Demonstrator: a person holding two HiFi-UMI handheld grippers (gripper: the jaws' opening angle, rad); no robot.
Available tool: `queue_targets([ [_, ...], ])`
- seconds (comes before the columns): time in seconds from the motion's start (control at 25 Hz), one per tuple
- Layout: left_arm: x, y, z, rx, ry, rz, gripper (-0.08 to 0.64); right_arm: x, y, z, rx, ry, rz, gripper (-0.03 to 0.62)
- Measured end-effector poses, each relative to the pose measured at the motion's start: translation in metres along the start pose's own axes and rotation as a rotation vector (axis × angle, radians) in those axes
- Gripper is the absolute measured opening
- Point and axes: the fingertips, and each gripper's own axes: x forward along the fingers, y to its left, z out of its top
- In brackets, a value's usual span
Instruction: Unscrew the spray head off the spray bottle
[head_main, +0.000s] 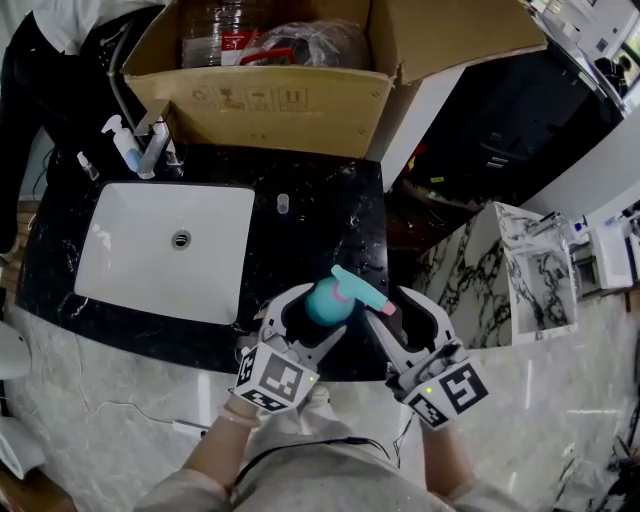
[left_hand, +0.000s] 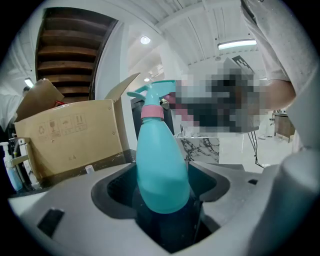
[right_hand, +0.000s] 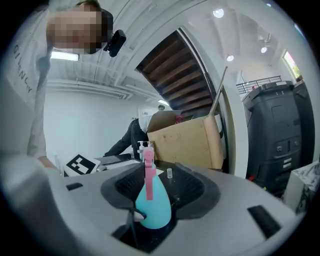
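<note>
The spray bottle (head_main: 325, 302) is coloured teal, and its spray head (head_main: 357, 288) is marked with pink at collar, trigger and nozzle tip. The counter (head_main: 320, 230) is veined in black and white, while the sink (head_main: 130, 270) is finished in white and the cardboard box (head_main: 270, 110) in brown.

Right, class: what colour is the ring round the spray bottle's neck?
Pink. The ring shows best in the left gripper view.
</note>
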Motion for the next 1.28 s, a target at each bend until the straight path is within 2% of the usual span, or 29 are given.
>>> queue_targets([
  [0.12, 0.000, 0.000, 0.000, 0.000, 0.000, 0.001, 0.328, 0.003, -0.002, 0.000, -0.001, 0.001, 0.018, 0.189],
  [0.24, 0.000, 0.000, -0.001, 0.001, 0.000, 0.001, 0.328, 0.007, 0.001, 0.000, 0.011, -0.003, 0.072, 0.179],
  [0.44, 0.000, 0.000, 0.000, 0.001, 0.002, 0.002, 0.328, 0.019, 0.012, -0.002, 0.140, -0.037, 0.194, 0.167],
  [0.6, 0.001, 0.000, 0.001, 0.001, 0.003, 0.003, 0.328, 0.026, 0.012, 0.004, 0.225, -0.103, 0.224, 0.145],
  [0.72, 0.002, -0.001, 0.002, 0.001, 0.004, 0.003, 0.328, 0.029, 0.012, 0.007, 0.255, -0.127, 0.246, 0.124],
  [0.92, 0.001, 0.000, 0.001, 0.002, 0.004, 0.003, 0.328, 0.034, 0.015, 0.009, 0.247, -0.141, 0.256, 0.117],
  [1.12, 0.002, -0.001, 0.001, 0.002, 0.005, 0.004, 0.328, 0.033, 0.015, 0.013, 0.154, -0.150, 0.226, 0.098],
  [1.28, 0.002, -0.001, 0.001, 0.002, 0.006, 0.004, 0.328, 0.030, 0.013, 0.019, 0.127, -0.168, 0.204, 0.095],
])
